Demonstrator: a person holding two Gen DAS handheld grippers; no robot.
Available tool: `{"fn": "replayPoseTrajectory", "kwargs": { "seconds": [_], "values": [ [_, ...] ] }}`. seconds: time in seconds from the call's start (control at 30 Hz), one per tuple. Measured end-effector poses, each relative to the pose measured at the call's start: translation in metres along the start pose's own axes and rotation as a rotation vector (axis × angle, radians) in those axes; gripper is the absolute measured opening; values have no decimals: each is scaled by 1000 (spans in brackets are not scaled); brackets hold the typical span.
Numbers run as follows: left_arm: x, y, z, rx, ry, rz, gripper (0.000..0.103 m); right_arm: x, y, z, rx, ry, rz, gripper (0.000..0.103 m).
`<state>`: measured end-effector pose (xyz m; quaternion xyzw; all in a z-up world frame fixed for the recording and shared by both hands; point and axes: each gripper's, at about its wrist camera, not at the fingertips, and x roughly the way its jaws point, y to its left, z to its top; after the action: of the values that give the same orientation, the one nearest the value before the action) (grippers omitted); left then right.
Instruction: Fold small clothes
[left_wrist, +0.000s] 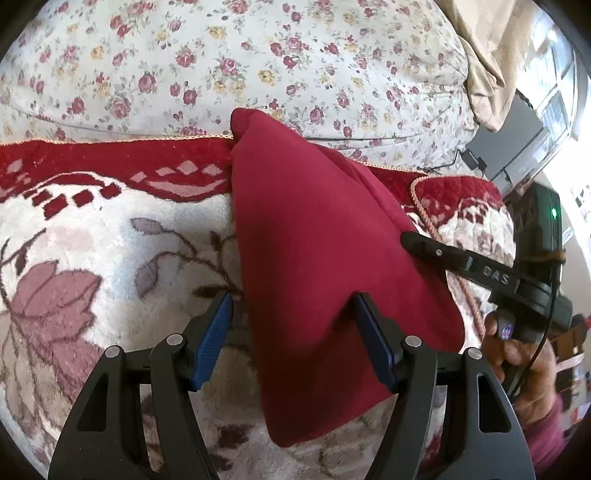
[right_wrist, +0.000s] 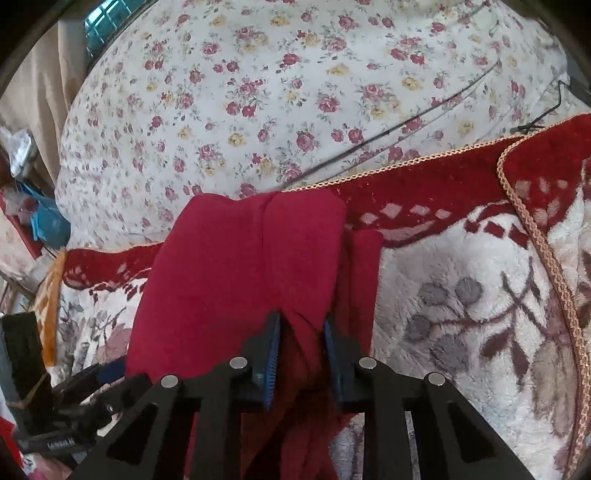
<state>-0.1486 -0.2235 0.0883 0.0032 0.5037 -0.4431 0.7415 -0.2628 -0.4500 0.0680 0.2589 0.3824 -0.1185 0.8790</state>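
The red garment (left_wrist: 325, 236) lies on a plush floral blanket (left_wrist: 110, 258), its far end reaching the blanket's red border, with a rose-print sheet (left_wrist: 258, 66) beyond. It is already doubled lengthwise into a long, narrow shape, so the fold seems to be under way rather than starting.

The left tongs (left_wrist: 291, 314) stand apart; one blue pad sits on the cloth and the other off its edge over the blanket, so they straddle the near side edge without pinching it. The right tongs (right_wrist: 301, 332) are closed on a ridge of the red cloth near its right edge, the fabric bunched up between the pads; in the left view their tip rests on the garment's right side, with a hand (left_wrist: 524, 365) behind.

Judging by this, the step in hand is taking hold for the next fold. The next move likely calls for the left tongs to clamp their edge too, then both to lift evenly and carry the near end toward the far end, keeping the layers aligned.
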Motion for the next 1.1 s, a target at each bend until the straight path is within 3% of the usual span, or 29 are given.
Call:
{"fn": "replayPoseTrajectory", "kwargs": {
  "seconds": [0.07,0.17,0.2,0.43,0.63,0.67,0.7,0.73,0.8,0.97,1.1],
  "values": [
    [1,3,7,-21,0,-23,70,-5,-5,2,15,-19,32,26],
    [9,3,15,-40,-2,-46,75,-10,-14,3,42,-72,-10,85],
    [14,4,19,-49,5,-63,75,-11,-18,2,60,-91,-4,88],
    [43,9,33,-91,60,-111,88,28,-35,4,157,32,125,88],
    [54,13,35,-98,96,-159,88,49,-32,4,158,32,195,92],
    [54,12,35,-93,97,-157,85,49,-32,4,154,32,202,88],
    [53,12,34,-89,95,-154,84,48,-32,3,154,31,217,74],
    [51,11,34,-84,91,-149,80,48,-31,3,159,35,227,73],
    [44,7,33,-71,78,-141,74,43,-27,5,142,23,216,62],
    [3,4,24,-59,61,-147,68,21,-14,3,122,-6,268,51],
    [-43,7,6,-36,52,-119,68,3,9,-11,107,29,348,50]
  ]
}}
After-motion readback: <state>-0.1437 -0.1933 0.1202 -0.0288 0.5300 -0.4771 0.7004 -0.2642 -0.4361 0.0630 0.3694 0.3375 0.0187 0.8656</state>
